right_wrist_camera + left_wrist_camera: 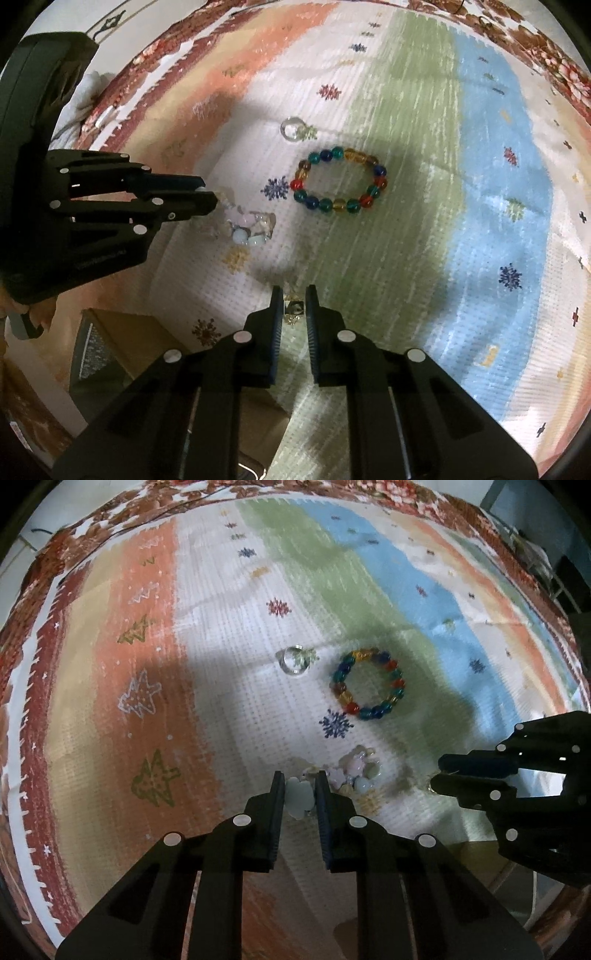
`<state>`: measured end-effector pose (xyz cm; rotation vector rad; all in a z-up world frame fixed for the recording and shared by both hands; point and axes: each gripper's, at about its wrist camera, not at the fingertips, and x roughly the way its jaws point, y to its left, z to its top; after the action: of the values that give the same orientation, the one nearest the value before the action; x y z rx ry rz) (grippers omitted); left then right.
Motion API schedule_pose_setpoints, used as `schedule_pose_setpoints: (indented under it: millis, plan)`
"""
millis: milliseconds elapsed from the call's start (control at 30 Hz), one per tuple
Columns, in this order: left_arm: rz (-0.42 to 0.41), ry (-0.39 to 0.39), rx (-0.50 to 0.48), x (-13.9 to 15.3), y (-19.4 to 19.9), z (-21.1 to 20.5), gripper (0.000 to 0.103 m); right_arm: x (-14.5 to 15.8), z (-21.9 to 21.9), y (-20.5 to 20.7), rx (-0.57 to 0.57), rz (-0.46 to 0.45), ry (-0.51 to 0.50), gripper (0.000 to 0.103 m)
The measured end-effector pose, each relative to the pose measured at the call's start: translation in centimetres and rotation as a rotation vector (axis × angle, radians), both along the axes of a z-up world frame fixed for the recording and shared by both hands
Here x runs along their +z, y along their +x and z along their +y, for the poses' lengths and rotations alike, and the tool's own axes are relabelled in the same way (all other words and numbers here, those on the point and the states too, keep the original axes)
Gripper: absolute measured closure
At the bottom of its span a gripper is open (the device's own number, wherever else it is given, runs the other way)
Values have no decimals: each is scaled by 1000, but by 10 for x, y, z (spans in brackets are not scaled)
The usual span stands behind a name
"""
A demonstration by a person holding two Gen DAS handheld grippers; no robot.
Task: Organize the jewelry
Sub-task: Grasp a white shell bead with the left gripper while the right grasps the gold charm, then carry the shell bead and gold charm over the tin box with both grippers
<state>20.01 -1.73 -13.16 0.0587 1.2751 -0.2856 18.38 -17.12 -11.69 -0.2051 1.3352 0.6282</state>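
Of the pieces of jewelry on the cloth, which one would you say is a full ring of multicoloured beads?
The multicoloured bead bracelet, lying free as an open circle. The clear ring is colourless, and the pale bead bracelet is bunched.

You are working in a home, by the look of it, over a soft surface that could be a bed or a low table. A woven cloth (207,635) with stripes of orange, cream, green and blue, stitched trees and snowflakes, covers it; under its edge runs a brown floral spread (532,40). Household trinkets lie on the cloth: a bead bracelet (340,181), a clear ring (292,129), a pale charm bracelet (251,229). A cardboard box (122,347) sits beside you, below the edge. Light is dim and indoor, with hard shadows.
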Motion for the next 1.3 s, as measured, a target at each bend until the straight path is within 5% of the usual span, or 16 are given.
schedule_pose_setpoints:
  millis: [1300]
  plan:
    - [-225, -144, 67, 98, -62, 2, 87, 100, -19, -58, -143, -331, 136, 89]
